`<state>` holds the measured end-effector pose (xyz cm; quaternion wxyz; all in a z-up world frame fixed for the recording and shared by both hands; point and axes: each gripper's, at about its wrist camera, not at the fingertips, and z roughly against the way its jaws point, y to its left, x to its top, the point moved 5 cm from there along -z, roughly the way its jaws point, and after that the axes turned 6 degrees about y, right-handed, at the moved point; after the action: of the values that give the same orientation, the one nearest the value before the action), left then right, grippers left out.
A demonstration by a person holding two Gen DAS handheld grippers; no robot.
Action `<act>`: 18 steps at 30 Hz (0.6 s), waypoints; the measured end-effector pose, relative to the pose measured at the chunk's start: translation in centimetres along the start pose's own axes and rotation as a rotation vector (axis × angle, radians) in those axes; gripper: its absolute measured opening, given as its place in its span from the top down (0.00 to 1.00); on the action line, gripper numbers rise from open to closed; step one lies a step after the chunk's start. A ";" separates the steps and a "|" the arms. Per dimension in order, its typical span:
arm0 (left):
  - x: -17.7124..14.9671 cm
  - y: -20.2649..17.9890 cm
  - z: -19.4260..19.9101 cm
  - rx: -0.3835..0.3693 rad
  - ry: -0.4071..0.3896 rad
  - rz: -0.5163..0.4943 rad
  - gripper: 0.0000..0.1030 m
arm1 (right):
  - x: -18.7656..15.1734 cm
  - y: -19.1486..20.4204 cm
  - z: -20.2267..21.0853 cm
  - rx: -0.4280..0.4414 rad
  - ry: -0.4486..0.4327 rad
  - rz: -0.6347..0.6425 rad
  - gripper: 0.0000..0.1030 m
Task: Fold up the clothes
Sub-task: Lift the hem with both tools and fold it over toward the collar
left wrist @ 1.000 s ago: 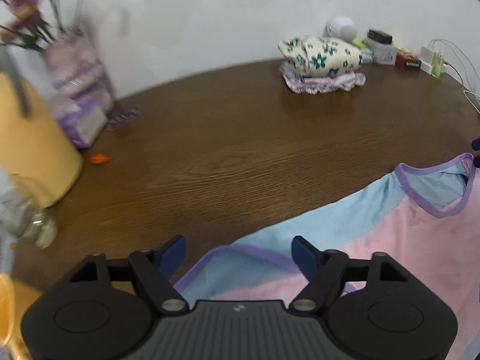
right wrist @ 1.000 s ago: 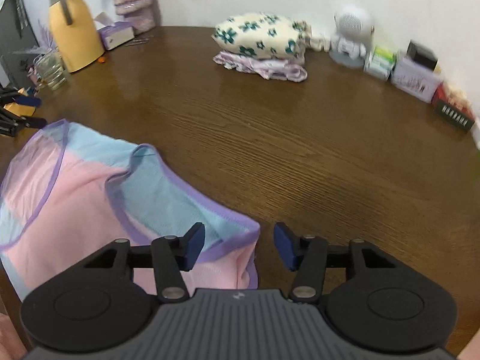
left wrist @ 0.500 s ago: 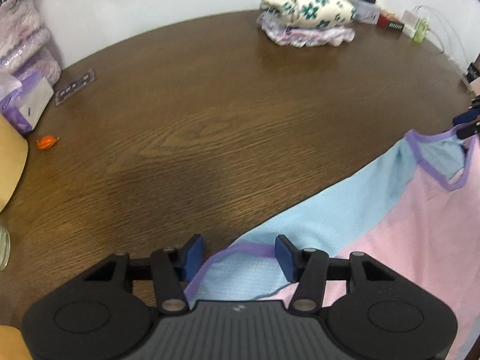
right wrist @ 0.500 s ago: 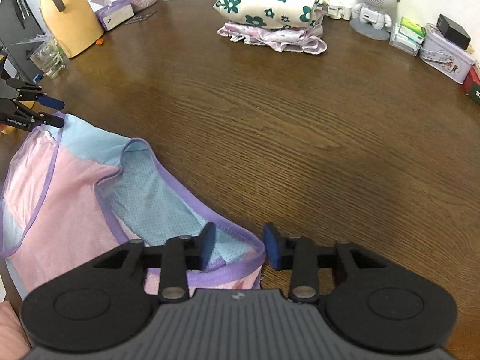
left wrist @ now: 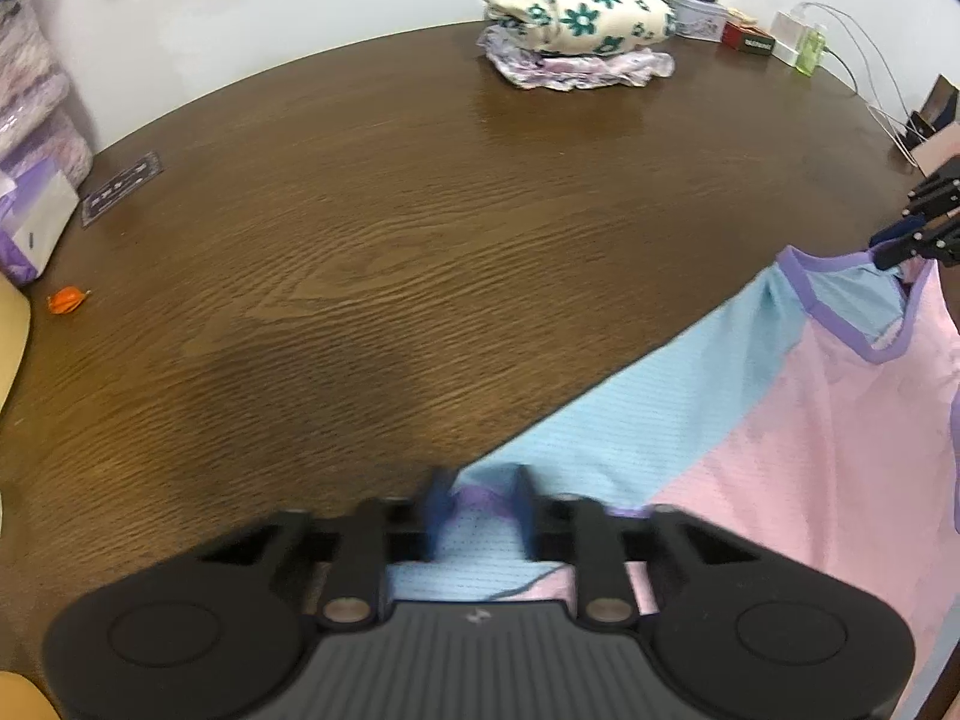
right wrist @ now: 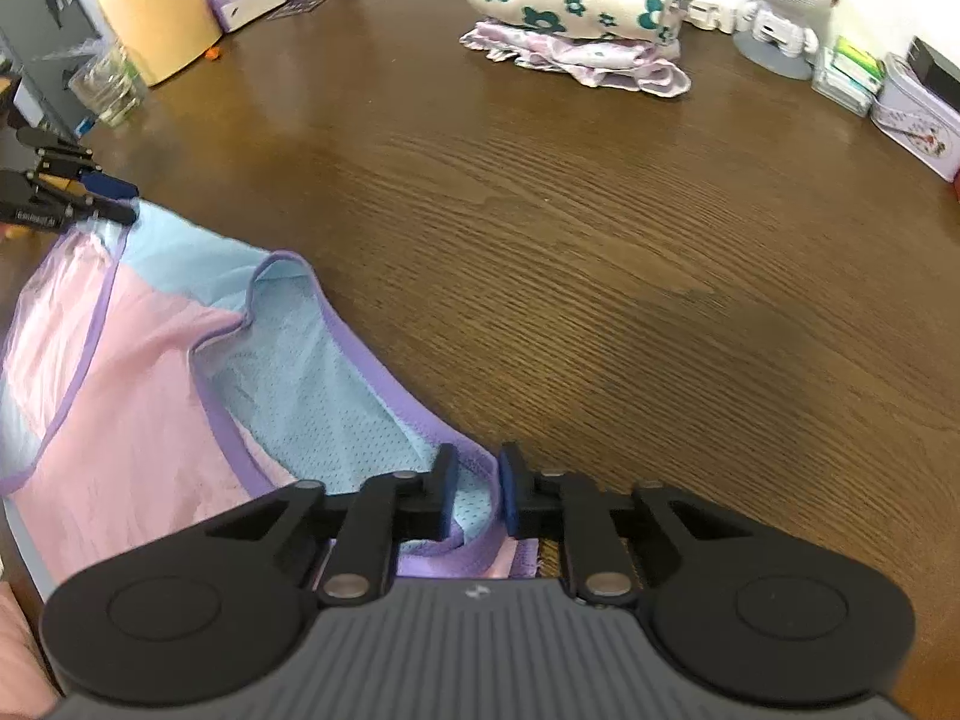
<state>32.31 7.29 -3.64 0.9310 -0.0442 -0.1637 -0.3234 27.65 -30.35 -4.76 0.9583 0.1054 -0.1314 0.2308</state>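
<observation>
the pink and blue top [left wrist: 810, 420] runs off the right edge; print on the small dark card [left wrist: 123, 187] is unreadable.

No legible text anywhere. Left gripper [right wrist: 105, 198] side plate carries a white print, too small to read. The dark card [left wrist: 122, 188] on the table [left wrist: 420, 240] has blurred marks, red box [left wrist: 747, 39] has blurred white lettering. Gripper bodies show only a small logo.

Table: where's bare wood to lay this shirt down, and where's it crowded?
Free: the wide middle of the table, between the pink-and-blue shirt and the folded clothes stack. Crowded: the back right edge by the tin, and the far left by the yellow jug.
</observation>
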 end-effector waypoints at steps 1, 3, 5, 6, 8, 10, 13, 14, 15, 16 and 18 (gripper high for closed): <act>0.0 -0.5 0.1 0.017 0.000 -0.009 0.96 | 0.0 0.2 0.0 -0.007 0.004 0.014 0.95; -0.1 -1.3 0.4 0.070 -0.021 -0.029 0.98 | -0.1 0.7 0.2 -0.029 -0.002 0.039 0.97; -0.1 -2.2 0.9 0.131 -0.049 -0.050 0.98 | -0.2 1.1 0.6 -0.054 -0.016 0.059 0.98; -0.1 -2.6 1.2 0.161 -0.063 -0.061 0.98 | -0.2 1.3 0.7 -0.066 -0.023 0.069 0.98; -0.3 -3.4 2.9 0.210 -0.137 -0.083 0.98 | -0.3 1.9 1.9 -0.083 -0.061 0.092 0.98; -1.2 -4.6 5.3 0.256 -0.227 -0.113 0.98 | -1.1 3.0 3.8 -0.106 -0.117 0.136 0.98; -3.8 -7.1 9.1 0.340 -0.360 -0.162 0.98 | -2.8 4.8 6.6 -0.143 -0.199 0.220 0.98; -5.2 -8.2 10.1 0.374 -0.396 -0.179 0.98 | -3.8 5.6 7.4 -0.166 -0.226 0.263 0.98; -6.6 -9.2 10.7 0.405 -0.419 -0.194 0.98 | -4.9 6.5 8.2 -0.189 -0.253 0.306 0.98; -8.1 -10.2 10.7 0.435 -0.427 -0.207 0.98 | -5.9 7.1 8.7 -0.208 -0.271 0.341 0.98; -10.7 -11.5 9.6 0.447 -0.409 -0.211 0.98 | -8.0 7.7 8.6 -0.227 -0.267 0.377 0.98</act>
<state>14.69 6.38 1.59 0.8269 0.1146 -0.4179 -0.3585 15.38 -29.21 2.00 0.8782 0.0001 -0.2991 0.3734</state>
